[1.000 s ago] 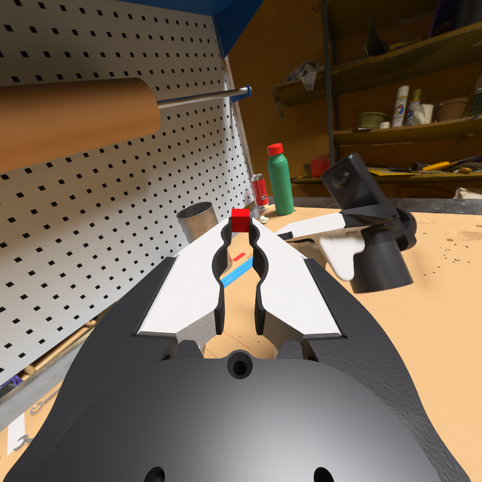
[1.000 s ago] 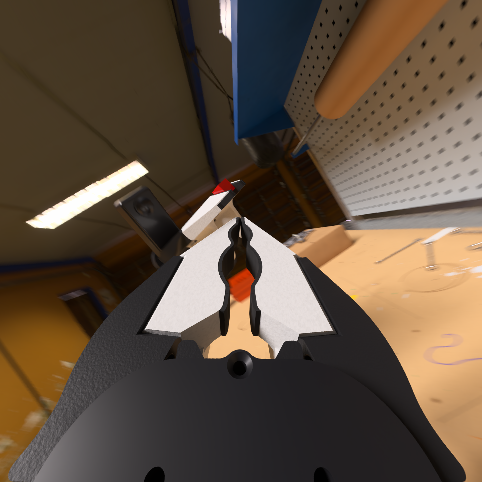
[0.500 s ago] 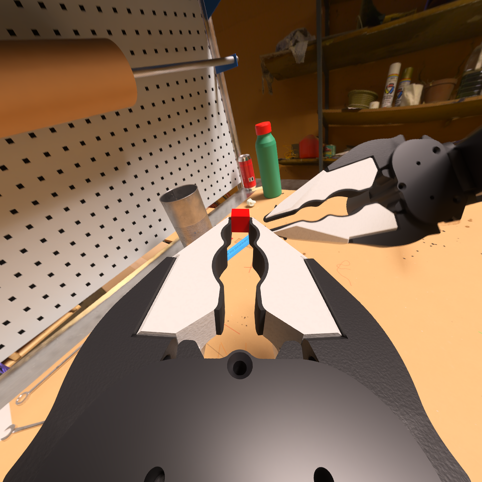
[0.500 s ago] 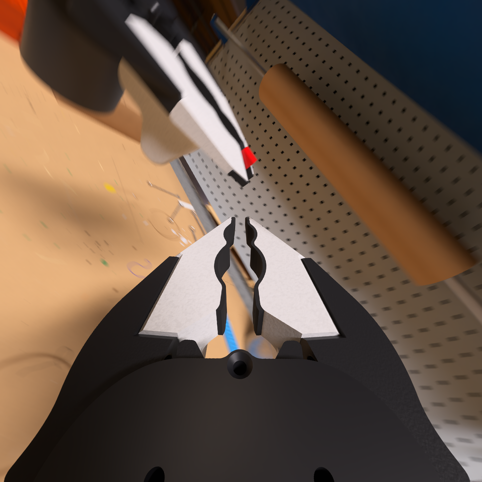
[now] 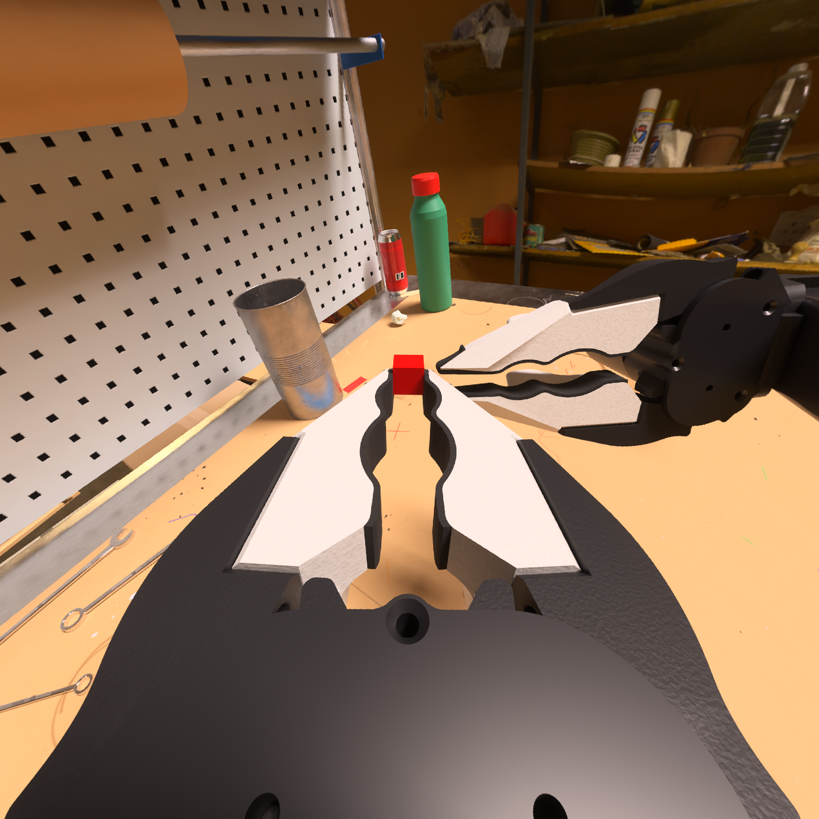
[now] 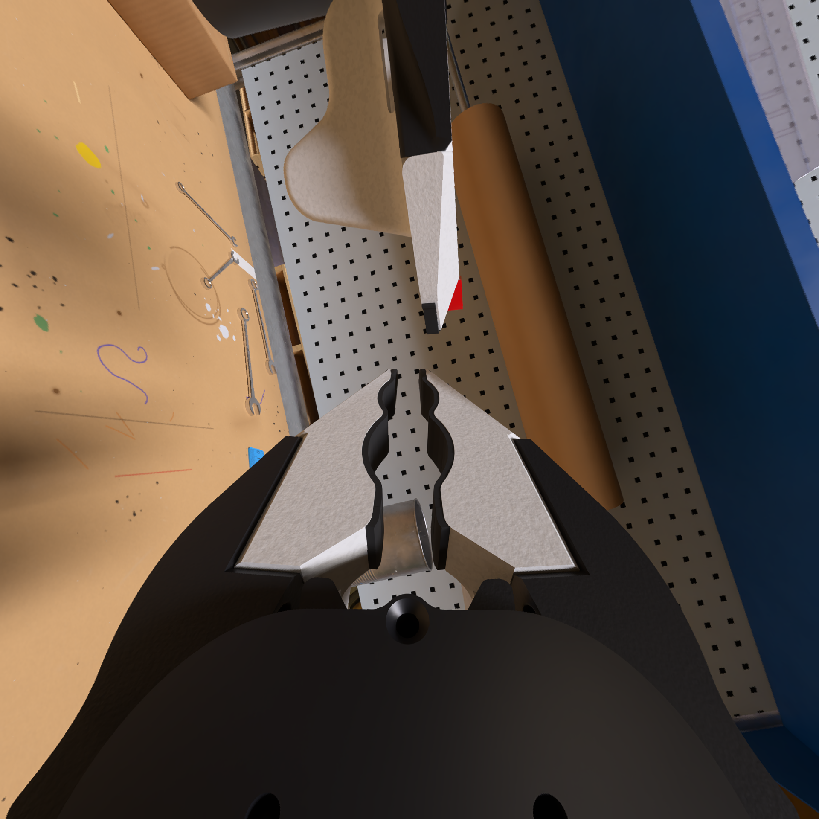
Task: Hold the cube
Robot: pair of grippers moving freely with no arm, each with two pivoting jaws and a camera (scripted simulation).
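Note:
A small red cube (image 5: 407, 374) is pinched between the tips of my left gripper (image 5: 407, 376), which is shut on it and holds it above the tan workbench (image 5: 664, 509). My right gripper (image 5: 450, 378) comes in from the right, its tips just beside the cube, jaws a little apart and empty. In the right wrist view, my right gripper (image 6: 407, 374) shows a narrow gap between its tips with nothing in it. The left gripper hangs ahead of it, with a sliver of the cube (image 6: 456, 294) showing at its tip.
A metal cup (image 5: 288, 350) stands close left of the cube, by the white pegboard (image 5: 177, 221). A green bottle (image 5: 429, 248) and a red can (image 5: 393, 261) stand behind. A brown roll (image 5: 88, 66) hangs on the pegboard. Wrenches (image 5: 88, 571) lie at the left edge.
My left gripper kept the cube and came nearer the cup. My right gripper swung round to point at the cube from the right, and its jaws parted a little.

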